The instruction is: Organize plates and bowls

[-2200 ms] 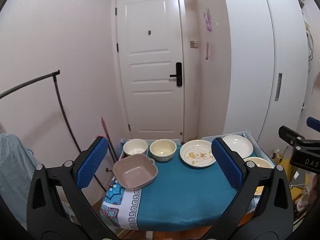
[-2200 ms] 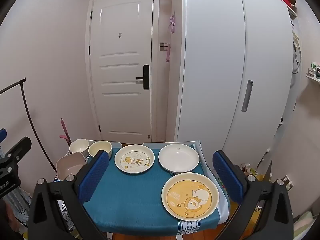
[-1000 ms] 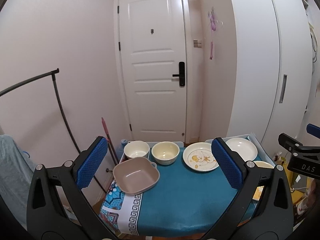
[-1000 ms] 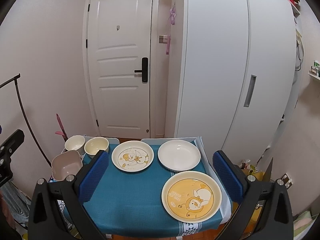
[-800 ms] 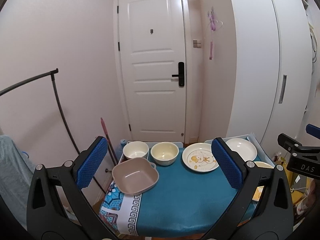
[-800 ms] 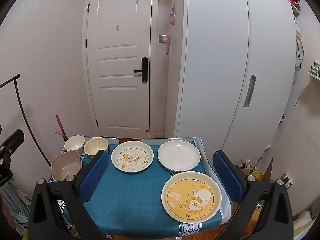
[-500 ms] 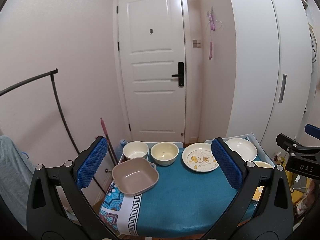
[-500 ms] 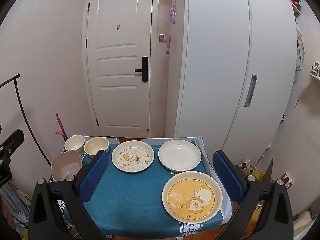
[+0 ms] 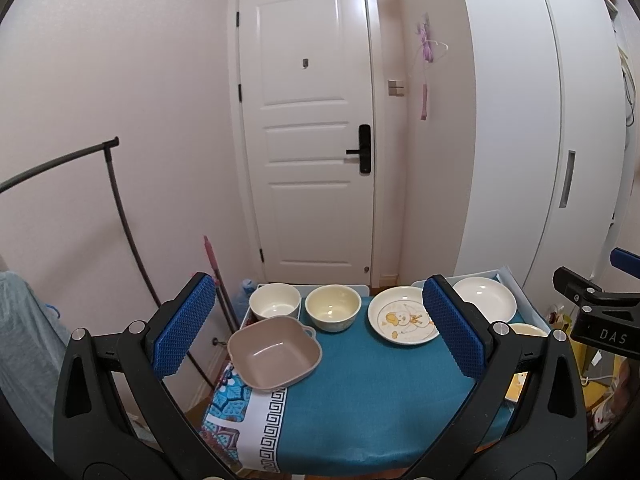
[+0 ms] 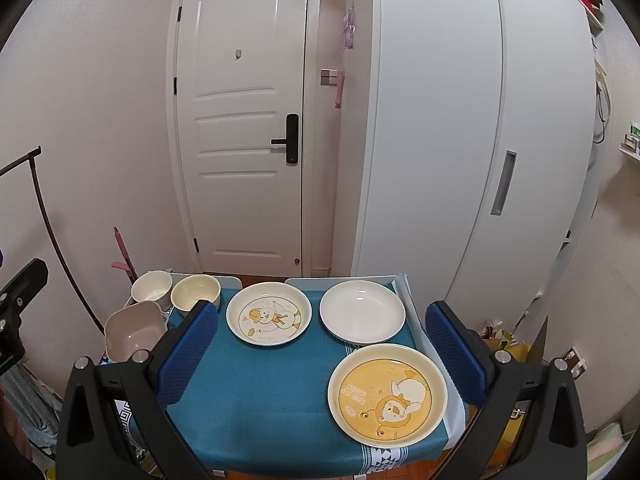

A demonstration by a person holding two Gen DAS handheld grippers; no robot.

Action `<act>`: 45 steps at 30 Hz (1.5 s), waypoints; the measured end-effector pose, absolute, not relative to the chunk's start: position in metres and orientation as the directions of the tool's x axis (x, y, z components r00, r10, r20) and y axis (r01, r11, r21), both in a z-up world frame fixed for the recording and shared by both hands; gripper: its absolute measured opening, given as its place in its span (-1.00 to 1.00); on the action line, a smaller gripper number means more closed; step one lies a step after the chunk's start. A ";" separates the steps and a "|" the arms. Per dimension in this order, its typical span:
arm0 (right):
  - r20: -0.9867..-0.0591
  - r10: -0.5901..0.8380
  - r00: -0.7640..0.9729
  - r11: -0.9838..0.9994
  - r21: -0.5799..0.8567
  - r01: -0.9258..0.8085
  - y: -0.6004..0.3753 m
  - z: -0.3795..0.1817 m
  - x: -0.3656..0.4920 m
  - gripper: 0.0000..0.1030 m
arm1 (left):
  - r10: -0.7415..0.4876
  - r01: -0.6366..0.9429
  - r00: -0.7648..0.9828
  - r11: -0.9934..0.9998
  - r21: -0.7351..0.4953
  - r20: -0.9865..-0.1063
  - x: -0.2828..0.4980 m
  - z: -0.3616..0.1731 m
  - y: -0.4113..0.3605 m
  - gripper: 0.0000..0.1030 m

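As before, jaws wide, dishes unmoved

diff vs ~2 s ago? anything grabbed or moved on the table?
Nothing grabbed or released. Both views shifted slightly early on, then steadied, so only the cameras moved. The left gripper and right gripper stay open and empty above the table. The pink square bowl, two round bowls and three plates sit where they were on the blue cloth.

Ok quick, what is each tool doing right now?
Left tool: open, holding nothing, above the table.
Right tool: open, holding nothing.
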State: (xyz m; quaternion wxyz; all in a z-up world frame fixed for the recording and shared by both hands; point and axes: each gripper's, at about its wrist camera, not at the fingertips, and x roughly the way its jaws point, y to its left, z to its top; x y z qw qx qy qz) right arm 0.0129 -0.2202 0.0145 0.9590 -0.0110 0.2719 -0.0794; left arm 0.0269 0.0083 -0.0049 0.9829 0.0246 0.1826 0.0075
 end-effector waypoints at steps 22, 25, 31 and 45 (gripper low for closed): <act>-0.518 -0.155 0.841 0.988 -0.067 0.140 -0.215 0.016 0.013 1.00 | 0.018 -0.001 0.935 0.999 0.049 -0.354 0.024 -0.001 0.017 1.00; -0.516 -0.154 0.843 0.988 -0.068 0.139 -0.214 0.017 0.012 1.00 | 0.017 0.002 0.936 0.999 0.052 -0.351 0.023 0.000 0.017 1.00; -0.515 -0.152 0.844 0.988 -0.067 0.138 -0.211 0.018 0.011 1.00 | 0.012 0.006 0.937 0.999 0.050 -0.348 0.022 0.002 0.019 1.00; -0.560 -0.136 0.817 0.990 -0.040 0.137 -0.221 0.008 0.020 1.00 | -0.056 0.085 0.911 0.995 0.053 -0.410 0.041 -0.010 0.003 1.00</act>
